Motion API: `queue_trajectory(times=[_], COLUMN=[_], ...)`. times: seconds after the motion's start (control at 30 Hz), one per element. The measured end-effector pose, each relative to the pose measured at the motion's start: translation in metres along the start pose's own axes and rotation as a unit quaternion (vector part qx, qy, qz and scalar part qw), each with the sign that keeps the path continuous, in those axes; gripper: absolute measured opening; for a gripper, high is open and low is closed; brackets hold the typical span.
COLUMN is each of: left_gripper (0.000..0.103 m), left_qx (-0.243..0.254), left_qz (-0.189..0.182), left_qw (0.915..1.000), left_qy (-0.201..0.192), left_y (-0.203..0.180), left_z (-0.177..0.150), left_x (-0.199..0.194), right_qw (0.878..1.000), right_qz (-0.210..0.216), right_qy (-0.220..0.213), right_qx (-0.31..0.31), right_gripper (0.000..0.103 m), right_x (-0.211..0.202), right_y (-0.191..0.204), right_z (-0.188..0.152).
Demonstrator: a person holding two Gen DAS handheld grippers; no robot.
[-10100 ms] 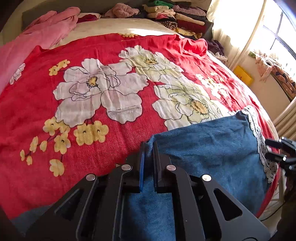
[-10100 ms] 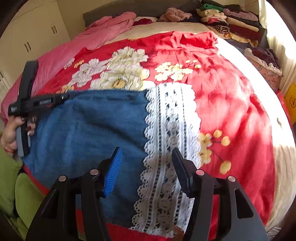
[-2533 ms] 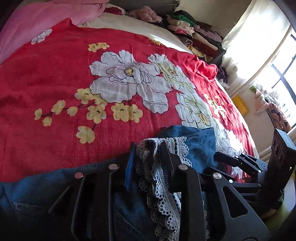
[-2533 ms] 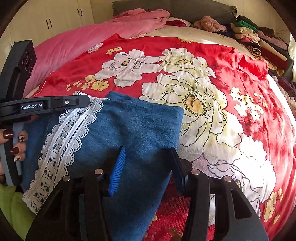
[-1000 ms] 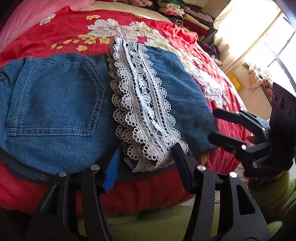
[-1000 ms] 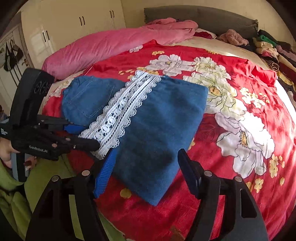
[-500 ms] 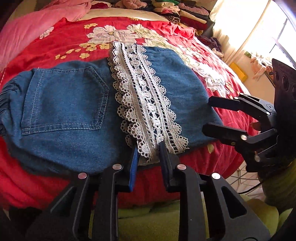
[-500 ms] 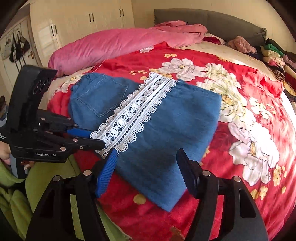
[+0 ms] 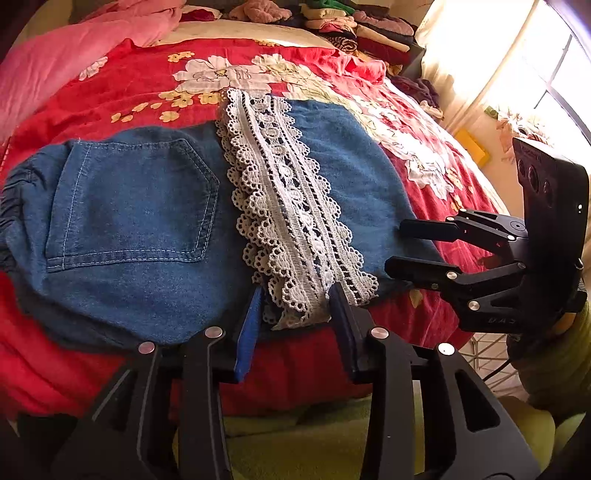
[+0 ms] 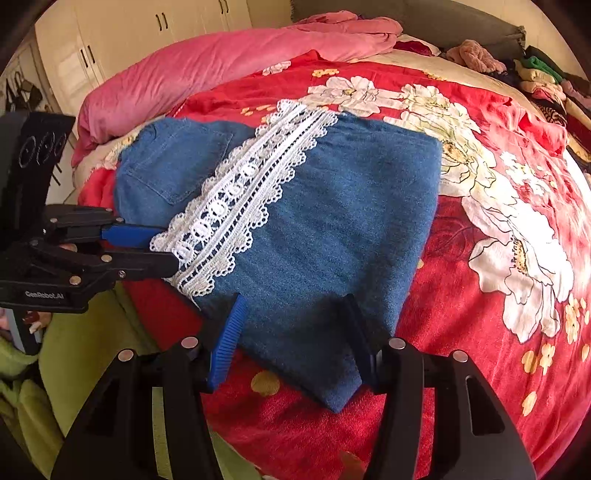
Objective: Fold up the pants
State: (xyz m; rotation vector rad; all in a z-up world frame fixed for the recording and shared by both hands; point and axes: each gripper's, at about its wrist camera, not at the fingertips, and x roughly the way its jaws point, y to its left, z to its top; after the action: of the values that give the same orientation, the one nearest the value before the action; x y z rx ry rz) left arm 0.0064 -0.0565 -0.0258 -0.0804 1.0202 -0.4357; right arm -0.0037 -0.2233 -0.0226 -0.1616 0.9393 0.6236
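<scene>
Folded denim pants [image 9: 140,229] lie flat on a red floral bedspread [image 9: 122,85] at the near edge of the bed, a back pocket [image 9: 133,199] facing up on the left portion and a white lace band [image 9: 291,210] running across the fold from the far side to the near edge.

The left gripper [image 9: 295,310] is levelled low at the bed edge, pointing forward over the near end of the lace band. Its fingers [image 9: 249,328] are spread, one on each side of the band's scalloped end; whether the pads touch the lace cannot be told. In the right wrist view the same gripper [image 10: 162,245] enters from the left, roughly horizontal, its two tips at the lace end with a gap between them.

The right gripper [image 10: 295,325] points forward and slightly down over the plain denim to the right of the lace, near the corner [image 10: 334,400] of the folded stack. Its fingers [image 10: 229,332] are wide apart and hold nothing; the denim passes beneath them. In the left wrist view it [image 9: 393,245] reaches in from the right, fingers parted, tips just beside the right edge of the pants.

A pink quilt [image 10: 207,70] lies along the far left of the bed, and stacked folded clothes [image 9: 354,29] sit at the far end.
</scene>
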Motion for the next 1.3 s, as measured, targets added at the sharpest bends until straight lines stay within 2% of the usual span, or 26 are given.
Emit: queue_trajectory(times=[0.2,0.37,0.4,0.47,0.5,0.6,0.63,0.7,0.77,0.9,1.23,1.27,1.3], left_gripper=[0.031,0.037,0.038,0.043,0.048,0.051,0.058,0.064,0.066,0.080,0.089,0.090,0.091], left_qx=[0.003,0.003,0.002,0.000,0.000,-0.003,-0.005,-0.006,-0.009,-0.021,-0.071,-0.074,-0.076], left_qz=[0.001,0.009,0.010,0.012,0.012,0.013,0.015,0.021,0.028,0.055,0.088,0.095,0.099], left_qw=[1.0000,0.9997,0.9996,0.9995,0.9994,0.9992,0.9991,0.9987,0.9981,0.9952,0.9863,0.9851,0.9843], left_qy=[-0.008,-0.023,-0.025,-0.030,-0.032,-0.037,-0.039,-0.047,-0.054,-0.078,-0.120,-0.123,-0.124], left_y=[0.000,0.003,0.003,0.005,0.006,0.008,0.010,0.012,0.016,0.028,0.073,0.077,0.081], left_z=[0.001,0.004,0.004,0.005,0.005,0.007,0.007,0.007,0.008,0.011,0.008,0.007,0.007], left_x=[-0.006,-0.015,-0.017,-0.021,-0.022,-0.025,-0.026,-0.031,-0.036,-0.053,-0.089,-0.092,-0.094], right_qw=[1.000,1.000,0.999,0.999,0.999,0.998,0.998,0.998,0.998,0.998,0.996,0.996,0.996], right_qz=[-0.005,-0.012,-0.013,-0.020,-0.023,-0.025,-0.027,-0.028,-0.029,-0.032,-0.028,-0.027,-0.025], right_qy=[-0.012,-0.023,-0.026,-0.032,-0.034,-0.042,-0.046,-0.049,-0.051,-0.057,-0.080,-0.082,-0.087], right_qx=[0.011,0.016,0.018,0.019,0.022,0.028,0.030,0.032,0.031,0.024,0.014,0.012,0.012], right_gripper=[0.055,0.066,0.068,0.078,0.079,0.082,0.087,0.088,0.088,0.088,0.088,0.098,0.099], right_x=[-0.012,-0.021,-0.022,-0.026,-0.027,-0.033,-0.034,-0.036,-0.038,-0.041,-0.045,-0.045,-0.046], right_y=[-0.005,-0.008,-0.008,-0.008,-0.009,-0.010,-0.010,-0.010,-0.008,-0.002,0.009,0.011,0.013], right_z=[0.003,0.007,0.008,0.009,0.010,0.015,0.016,0.020,0.024,0.034,0.066,0.070,0.073])
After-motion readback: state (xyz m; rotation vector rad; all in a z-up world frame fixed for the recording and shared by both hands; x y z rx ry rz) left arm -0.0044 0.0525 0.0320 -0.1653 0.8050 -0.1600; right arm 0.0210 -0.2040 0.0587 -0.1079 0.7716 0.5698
